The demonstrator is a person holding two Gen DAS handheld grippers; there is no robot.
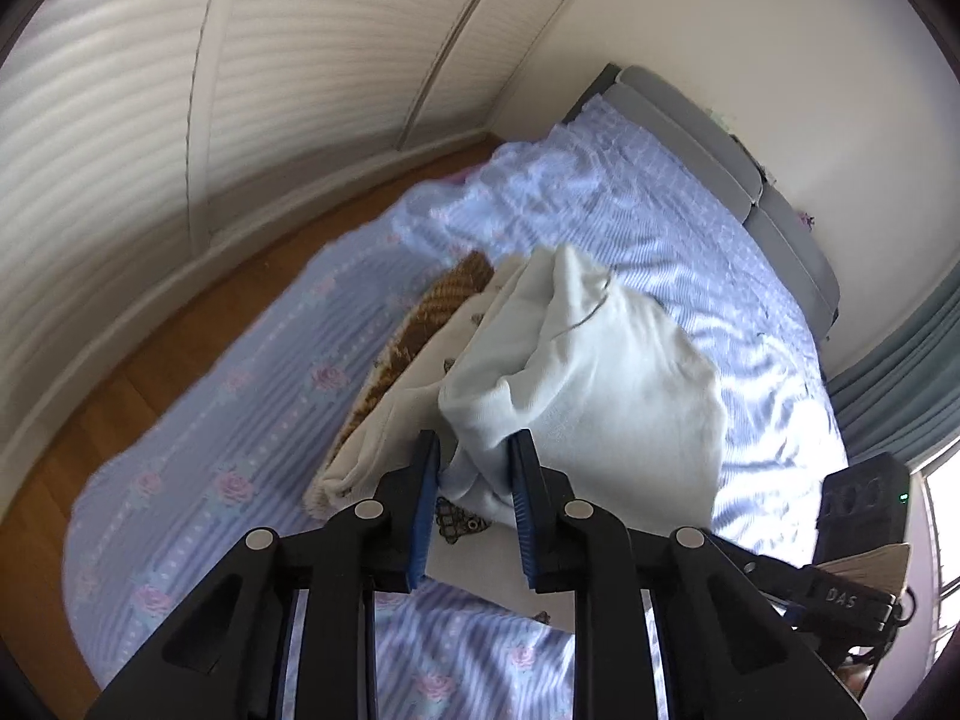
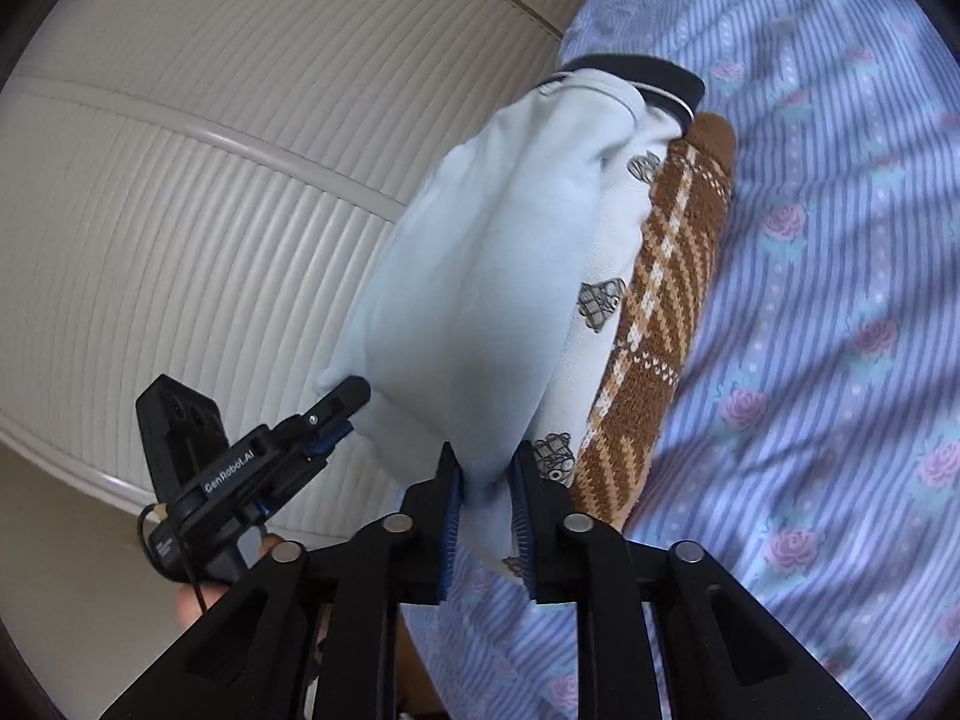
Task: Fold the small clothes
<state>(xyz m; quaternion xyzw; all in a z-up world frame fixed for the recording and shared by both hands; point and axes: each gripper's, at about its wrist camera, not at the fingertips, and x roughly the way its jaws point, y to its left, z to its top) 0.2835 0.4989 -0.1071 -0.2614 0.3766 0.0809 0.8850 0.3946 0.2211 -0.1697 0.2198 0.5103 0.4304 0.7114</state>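
Observation:
A pale blue garment (image 2: 480,276) with a dark navy collar hangs in the air, held at two points. My right gripper (image 2: 485,474) is shut on its lower edge. My left gripper (image 1: 474,450) is shut on another part of it (image 1: 600,372); the left gripper also shows in the right wrist view (image 2: 342,405). Under the garment lies a folded cream piece with small grey prints (image 2: 600,300) on top of a folded brown plaid knit (image 2: 666,300), both on the bed.
The bed has a blue striped cover with pink roses (image 2: 840,300) and a grey headboard (image 1: 708,144). White louvred wardrobe doors (image 1: 150,120) stand beside it, with a strip of wooden floor (image 1: 180,324) between. A curtain (image 1: 900,396) hangs at the right.

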